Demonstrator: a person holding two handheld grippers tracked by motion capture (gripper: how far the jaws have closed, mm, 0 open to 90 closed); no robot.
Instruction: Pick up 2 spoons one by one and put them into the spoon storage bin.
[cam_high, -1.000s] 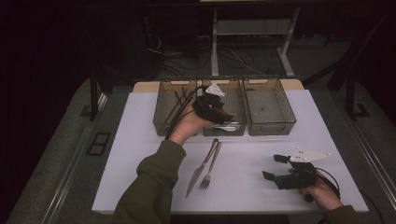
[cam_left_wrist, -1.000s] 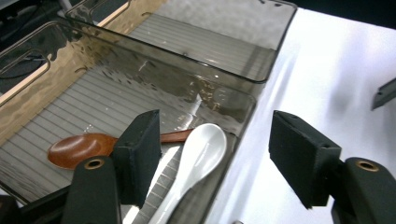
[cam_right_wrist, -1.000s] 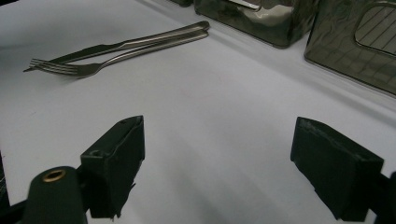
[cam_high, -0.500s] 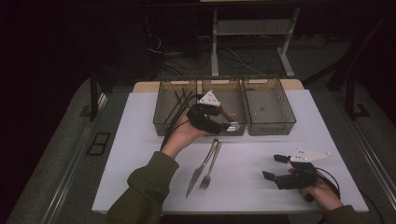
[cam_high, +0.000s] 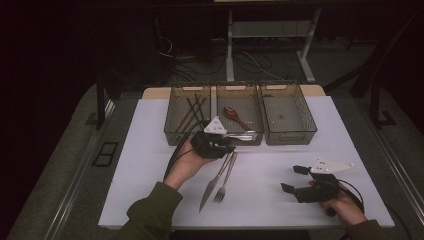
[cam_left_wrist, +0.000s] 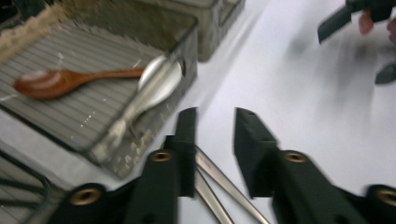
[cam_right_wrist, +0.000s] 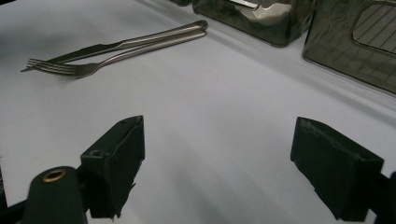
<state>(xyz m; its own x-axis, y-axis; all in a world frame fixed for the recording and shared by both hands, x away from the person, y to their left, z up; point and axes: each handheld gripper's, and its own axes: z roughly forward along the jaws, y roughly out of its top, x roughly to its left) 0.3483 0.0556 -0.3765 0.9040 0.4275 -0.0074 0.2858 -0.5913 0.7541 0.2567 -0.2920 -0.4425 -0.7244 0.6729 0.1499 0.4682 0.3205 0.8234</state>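
A metal knife (cam_high: 211, 189) and fork (cam_high: 226, 181) lie side by side on the white mat (cam_high: 145, 170). My left gripper (cam_high: 229, 147) hovers over their handle ends, just in front of the middle tray (cam_high: 239, 87). Its jaws are open with nothing between them. In the left gripper view (cam_left_wrist: 215, 114) the two handles (cam_left_wrist: 224, 179) run below the jaws. A metal spoon (cam_high: 243, 135) (cam_left_wrist: 154, 88) rests in the middle tray near its front rim, beside a wooden spoon (cam_high: 235, 116) (cam_left_wrist: 70, 81). My right gripper (cam_high: 294, 180) (cam_right_wrist: 217, 130) stands wide open and empty, low over the mat at the front right.
Three mesh trays stand in a row at the back of the mat. The left tray holds dark chopsticks (cam_high: 192, 112). The right tray (cam_high: 290, 136) has a bare mesh floor. Bare mat lies between the cutlery and my right gripper.
My left gripper has drawn back from over the middle tray toward the person, to just above the knife and fork handles. The right gripper has not moved.
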